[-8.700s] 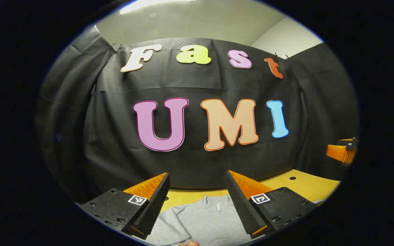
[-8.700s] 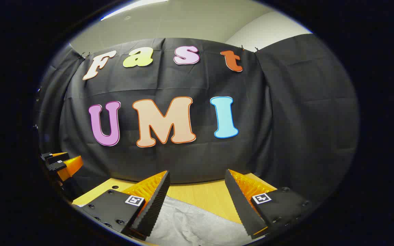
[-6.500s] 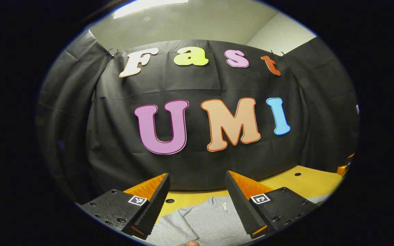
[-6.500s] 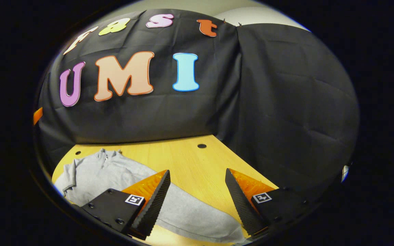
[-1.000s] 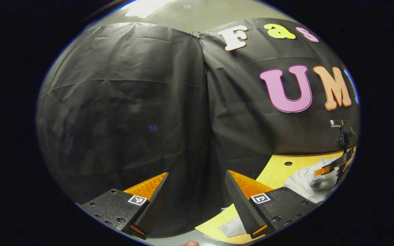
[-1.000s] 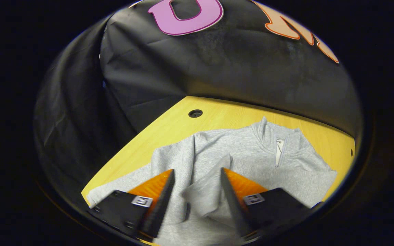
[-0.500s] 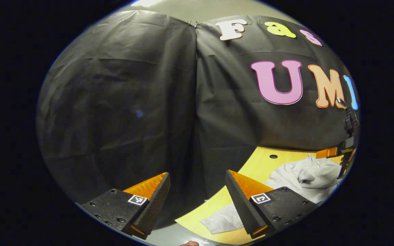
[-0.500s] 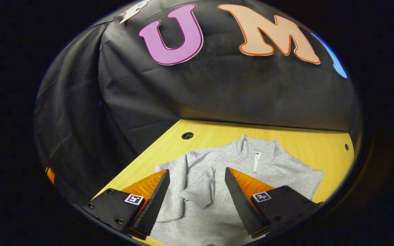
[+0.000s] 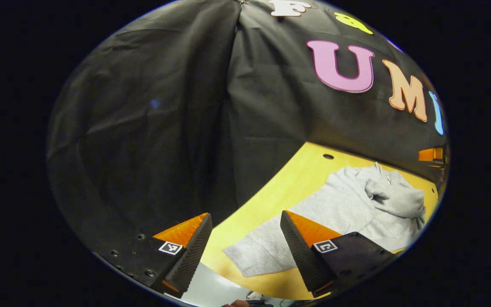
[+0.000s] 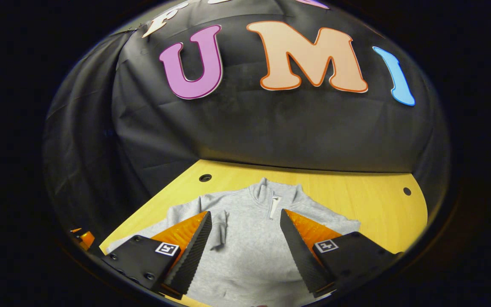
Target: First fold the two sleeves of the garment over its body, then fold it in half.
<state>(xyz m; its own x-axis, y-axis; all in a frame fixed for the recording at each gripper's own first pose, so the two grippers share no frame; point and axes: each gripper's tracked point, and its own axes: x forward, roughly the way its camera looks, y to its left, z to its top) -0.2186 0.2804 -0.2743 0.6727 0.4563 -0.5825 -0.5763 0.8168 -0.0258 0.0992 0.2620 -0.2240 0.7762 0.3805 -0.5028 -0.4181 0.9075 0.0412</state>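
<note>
A grey zip-neck sweatshirt [image 10: 245, 247] lies flat on the yellow table [image 10: 356, 192]. One sleeve [image 10: 220, 230] is folded across its chest, cuff near the collar. The other sleeve [image 9: 262, 256] stretches out to the table's near corner in the left gripper view, where the body [image 9: 348, 204] and folded sleeve [image 9: 394, 198] lie farther right. My left gripper [image 9: 245, 215] is open, hanging above that outstretched sleeve's cuff. Also open, my right gripper [image 10: 245, 213] hovers over the chest and holds nothing.
Black cloth walls close in the table at the back and left. Round holes [image 10: 205, 177] sit in the tabletop near the back corners. The table's front edge [image 9: 228, 279] is just under the left gripper. The right gripper [image 9: 431, 154] shows at the far right edge.
The right gripper opened off the folded sleeve and drew back and up. The left gripper tilted down, bringing the outstretched sleeve and table under its fingers.
</note>
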